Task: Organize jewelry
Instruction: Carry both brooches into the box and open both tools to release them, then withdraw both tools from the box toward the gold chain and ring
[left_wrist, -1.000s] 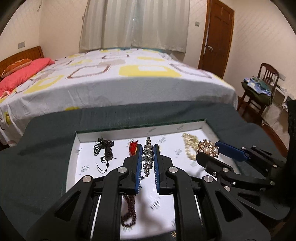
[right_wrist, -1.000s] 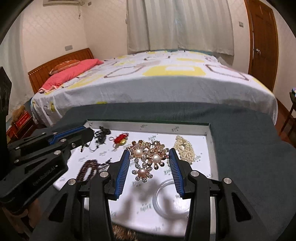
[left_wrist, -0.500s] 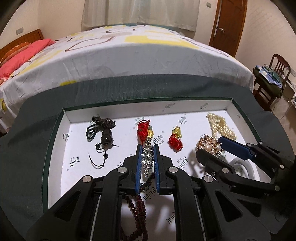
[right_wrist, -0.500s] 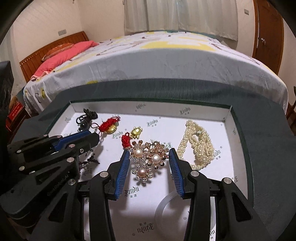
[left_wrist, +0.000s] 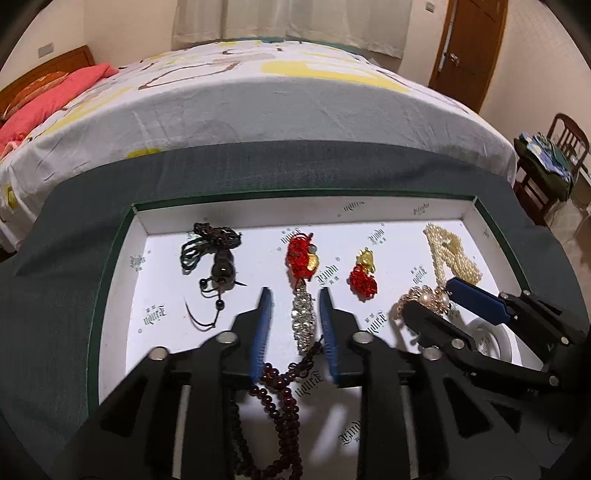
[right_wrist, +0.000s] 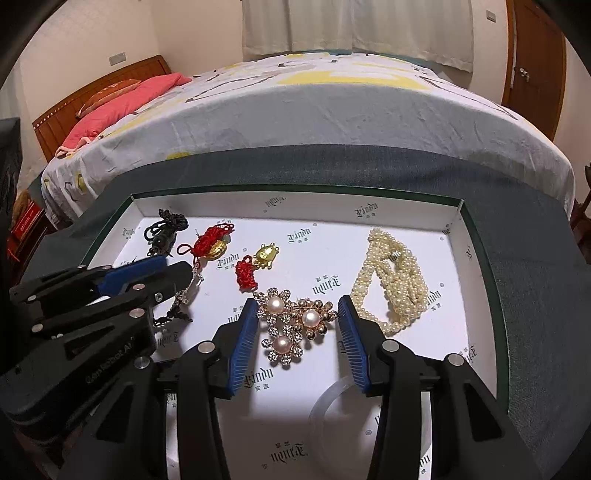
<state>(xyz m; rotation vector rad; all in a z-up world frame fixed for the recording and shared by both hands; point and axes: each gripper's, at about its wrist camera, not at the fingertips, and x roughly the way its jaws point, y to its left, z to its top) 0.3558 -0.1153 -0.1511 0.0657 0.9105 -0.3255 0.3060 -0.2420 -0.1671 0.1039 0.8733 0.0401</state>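
A white tray (left_wrist: 122, 258) with a green rim holds the jewelry. My left gripper (left_wrist: 294, 295) hangs low over it, jaws opening. A rhinestone strip (left_wrist: 303, 317) lies on the tray floor between the blue pads (left_wrist: 263, 314), touching neither. My right gripper (right_wrist: 296, 314) is shut on a gold pearl brooch (right_wrist: 291, 325) just above the tray floor. Beside it lies a pearl bracelet (right_wrist: 395, 280). A red knot charm (left_wrist: 301, 258), a gold turtle charm (left_wrist: 364, 277) and a black cord pendant (left_wrist: 221, 269) lie farther back.
A dark red bead string (left_wrist: 284, 398) trails under my left gripper. A clear ring (right_wrist: 332, 406) lies near the tray's front right. The tray sits on a dark green cloth (right_wrist: 535, 258), with a bed (right_wrist: 332, 92) behind it and a chair (left_wrist: 554, 155) at the right.
Both grippers came down towards the tray. My left jaws parted and let go of the rhinestone strip, which now lies on the tray. My right gripper kept the brooch.
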